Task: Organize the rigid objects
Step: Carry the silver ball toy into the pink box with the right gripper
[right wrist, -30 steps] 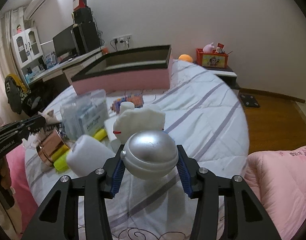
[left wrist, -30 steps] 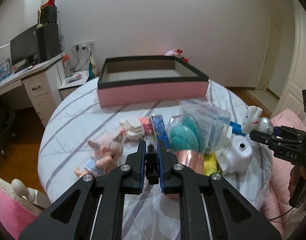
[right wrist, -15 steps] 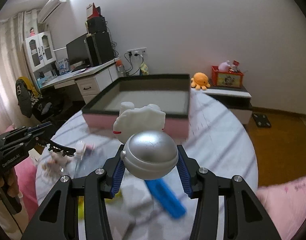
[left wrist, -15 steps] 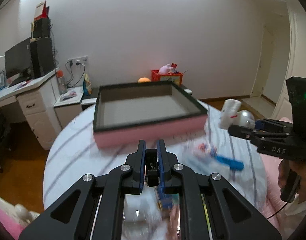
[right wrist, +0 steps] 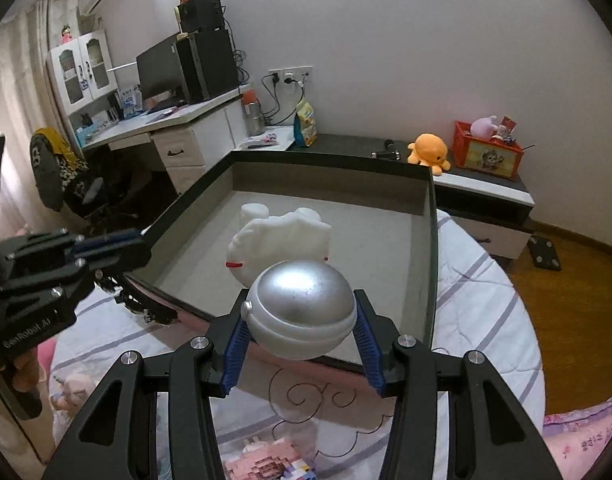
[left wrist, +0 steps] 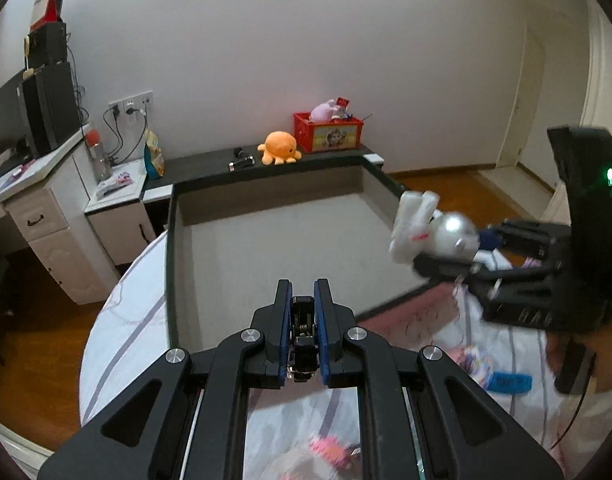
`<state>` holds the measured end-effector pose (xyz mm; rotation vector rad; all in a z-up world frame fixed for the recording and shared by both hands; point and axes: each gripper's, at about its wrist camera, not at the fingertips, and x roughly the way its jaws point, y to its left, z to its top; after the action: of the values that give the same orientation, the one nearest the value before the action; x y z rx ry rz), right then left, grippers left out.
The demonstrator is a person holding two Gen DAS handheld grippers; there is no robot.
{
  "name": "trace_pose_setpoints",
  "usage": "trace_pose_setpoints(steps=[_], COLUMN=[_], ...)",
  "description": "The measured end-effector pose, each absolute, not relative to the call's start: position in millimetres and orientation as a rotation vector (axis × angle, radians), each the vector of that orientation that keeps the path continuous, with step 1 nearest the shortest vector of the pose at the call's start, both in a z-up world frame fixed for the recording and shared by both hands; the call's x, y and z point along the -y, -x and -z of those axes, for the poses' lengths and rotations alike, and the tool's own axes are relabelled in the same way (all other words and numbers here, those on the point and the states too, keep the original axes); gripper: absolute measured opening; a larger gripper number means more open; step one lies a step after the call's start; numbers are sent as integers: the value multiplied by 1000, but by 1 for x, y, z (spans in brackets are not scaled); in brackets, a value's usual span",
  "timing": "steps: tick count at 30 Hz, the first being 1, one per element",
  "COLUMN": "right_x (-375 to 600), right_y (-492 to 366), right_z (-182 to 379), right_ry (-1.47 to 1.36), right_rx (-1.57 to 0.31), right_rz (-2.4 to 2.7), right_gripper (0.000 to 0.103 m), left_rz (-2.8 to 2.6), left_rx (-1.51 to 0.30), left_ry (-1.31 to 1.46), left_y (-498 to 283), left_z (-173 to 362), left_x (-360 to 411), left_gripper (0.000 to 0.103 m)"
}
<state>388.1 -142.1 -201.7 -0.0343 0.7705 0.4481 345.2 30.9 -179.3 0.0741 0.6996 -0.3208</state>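
A large box (left wrist: pixel 170 240) with pink sides, a dark rim and a bare grey floor stands on the bed. My left gripper (left wrist: pixel 303 336) is shut on a small black object (left wrist: pixel 303 344) and hangs over the box's near edge. My right gripper (right wrist: pixel 301 308) is shut on the silver dome of a white rabbit toy (right wrist: pixel 281 236), held above the box (right wrist: pixel 432 240) at its near right side. In the left wrist view the rabbit toy (left wrist: pixel 414 224) and right gripper (left wrist: pixel 434 248) show at the right. The right wrist view has the left gripper (right wrist: pixel 135 240) at the box's left rim.
The bed's striped white cover (left wrist: pixel 121 332) carries a blue stick (left wrist: pixel 510 384), a doll (right wrist: pixel 71 388) and a pink block toy (right wrist: pixel 265 460). Behind the box, a dark shelf holds an orange octopus plush (left wrist: pixel 279 148) and a red crate (left wrist: pixel 328 132). A white desk (left wrist: pixel 33 200) stands left.
Both grippers have travelled forward from the pile of toys to the box, each keeping its load. The box now fills the middle of both views and the pile has dropped below.
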Motion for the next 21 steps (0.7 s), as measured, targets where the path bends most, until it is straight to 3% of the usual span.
trace_pose_setpoints(steps=[6, 15, 21], right_x=[155, 144, 125], right_y=[-381, -398, -439], right_z=[199, 185, 211], right_ry=[20, 13, 41], right_rx=[-757, -754, -859], right_rz=[-442, -448, -448], right_gripper=[49, 49, 49], left_rz=[332, 349, 297], left_rx=[-688, -579, -715], left_ry=[-19, -28, -80], left_y=[-327, -347, -415], left_z=[176, 118, 159], left_x=[-47, -29, -9], left_gripper=[11, 11, 11])
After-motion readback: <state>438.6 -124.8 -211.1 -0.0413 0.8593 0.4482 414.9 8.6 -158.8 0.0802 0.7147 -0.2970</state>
